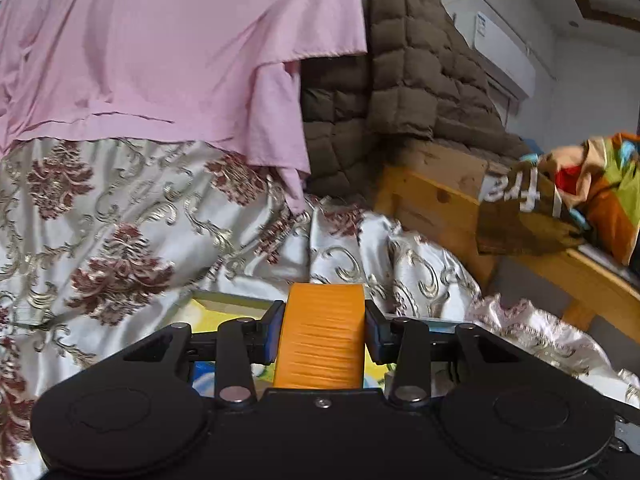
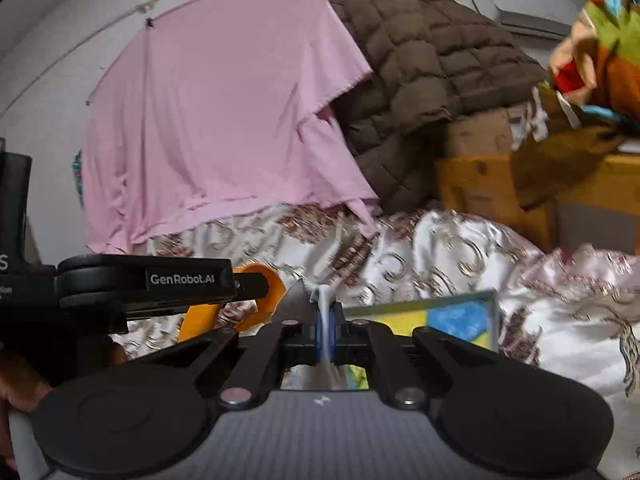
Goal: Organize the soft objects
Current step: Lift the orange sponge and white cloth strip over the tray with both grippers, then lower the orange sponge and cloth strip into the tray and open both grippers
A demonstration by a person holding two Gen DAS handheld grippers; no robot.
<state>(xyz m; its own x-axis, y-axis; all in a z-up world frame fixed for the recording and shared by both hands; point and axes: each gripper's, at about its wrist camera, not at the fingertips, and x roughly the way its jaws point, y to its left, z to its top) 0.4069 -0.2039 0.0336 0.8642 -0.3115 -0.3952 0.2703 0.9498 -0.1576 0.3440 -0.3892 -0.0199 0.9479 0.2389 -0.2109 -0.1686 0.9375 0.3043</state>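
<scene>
The left gripper point(image 1: 320, 336) has its fingers clamped on an orange ring point(image 1: 320, 340), apparently a roll of tape or a soft band, held by its two flat sides with the ribbed outer face turned to the camera. The right wrist view shows the same ring point(image 2: 256, 300) from the side, low and left, its open centre facing that camera. The right gripper point(image 2: 326, 332) has its blue pads point(image 2: 319, 332) closed on a thin fold of pale fabric point(image 2: 325, 300) that stands up between them and trails back under the gripper.

Just beyond both grippers lies a flat piece with a yellow and blue picture point(image 2: 456, 318); its long edge runs left to right. Under it spreads a cream bedspread with red damask flowers point(image 1: 120, 216). Farther off hangs a pink sheet point(image 1: 160, 48), with a brown quilted blanket point(image 1: 408, 80) heaped to its right over a wooden bed frame point(image 1: 440, 200). A crumpled multicoloured cloth point(image 1: 592, 184) lies far right.

The pinched fabric should be light, limp and somewhat slippery, so a grip on a doubled edge or hem ought to hold best. The ring looks springy enough to squash under pressure.
</scene>
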